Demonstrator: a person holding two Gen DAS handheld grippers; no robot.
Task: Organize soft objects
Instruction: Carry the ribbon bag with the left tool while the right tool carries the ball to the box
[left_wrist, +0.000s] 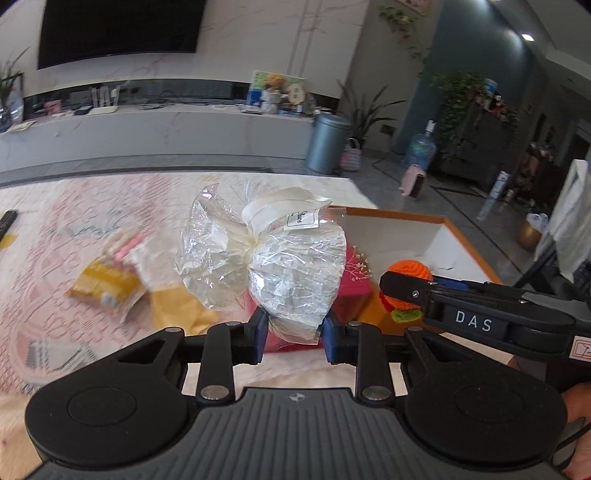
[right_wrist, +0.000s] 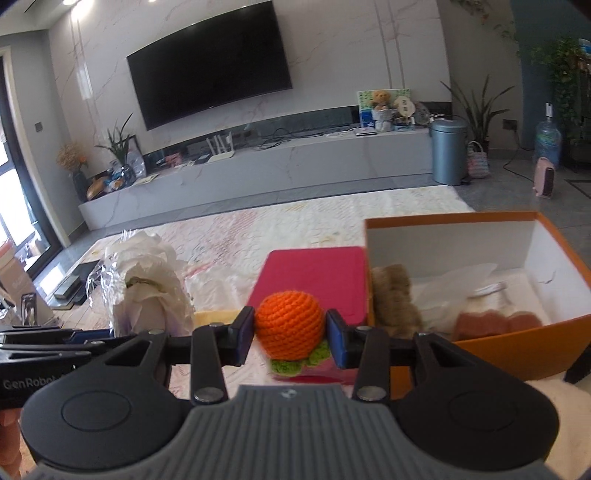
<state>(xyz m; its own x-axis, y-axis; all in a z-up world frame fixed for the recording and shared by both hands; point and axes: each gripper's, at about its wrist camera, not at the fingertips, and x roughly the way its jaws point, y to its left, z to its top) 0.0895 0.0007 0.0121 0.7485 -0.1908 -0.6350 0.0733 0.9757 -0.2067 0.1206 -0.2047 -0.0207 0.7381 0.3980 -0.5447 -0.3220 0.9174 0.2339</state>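
Observation:
My left gripper (left_wrist: 293, 338) is shut on a clear cellophane bundle tied with a cream ribbon (left_wrist: 291, 273) and holds it above the table. The bundle also shows in the right wrist view (right_wrist: 147, 291) at the left. My right gripper (right_wrist: 290, 334) is shut on an orange crocheted ball with green leaves (right_wrist: 290, 325), held over a pink box (right_wrist: 314, 275). In the left wrist view the right gripper (left_wrist: 402, 291) and the ball (left_wrist: 412, 271) are at the right. An orange open box (right_wrist: 517, 332) with soft items inside stands to the right.
A patterned cloth (left_wrist: 55, 258) covers the table. A yellow packet with pink sticks (left_wrist: 110, 277) and a yellow envelope (left_wrist: 177, 306) lie on it at the left. Inside the orange box are a brown plush (right_wrist: 393, 299) and a bagged reddish item (right_wrist: 491, 317).

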